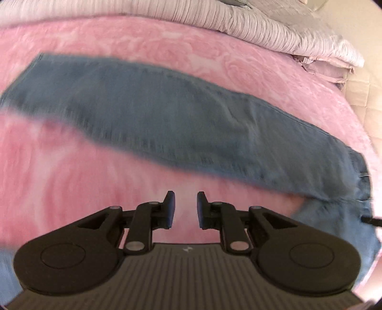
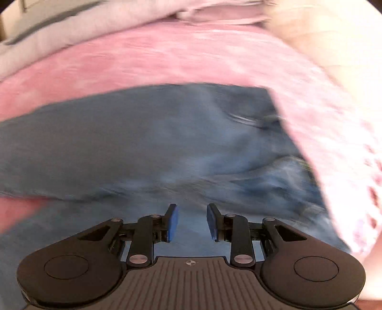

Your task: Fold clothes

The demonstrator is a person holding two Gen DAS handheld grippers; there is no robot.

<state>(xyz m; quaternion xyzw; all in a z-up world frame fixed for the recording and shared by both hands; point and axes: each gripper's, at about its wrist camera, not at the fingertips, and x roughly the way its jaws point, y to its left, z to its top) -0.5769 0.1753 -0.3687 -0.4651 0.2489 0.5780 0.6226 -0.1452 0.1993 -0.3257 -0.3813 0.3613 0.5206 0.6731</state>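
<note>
A pair of blue jeans point(image 1: 181, 124) lies stretched across a pink blanket point(image 1: 119, 43), one leg running from upper left to lower right in the left wrist view. My left gripper point(image 1: 185, 208) is open and empty, hovering over bare pink blanket just in front of the leg. In the right wrist view the jeans point(image 2: 148, 133) fill the middle, with the waist end at the right. My right gripper point(image 2: 192, 221) is open and empty, directly above the denim. Both views are blurred by motion.
A ribbed pale lilac duvet point(image 1: 214, 21) is bunched along the far side of the bed, with folded pink bedding point(image 1: 324, 69) at the far right. The pink blanket point(image 2: 167, 54) extends beyond the jeans; the bed's edge drops off at the right point(image 2: 353, 133).
</note>
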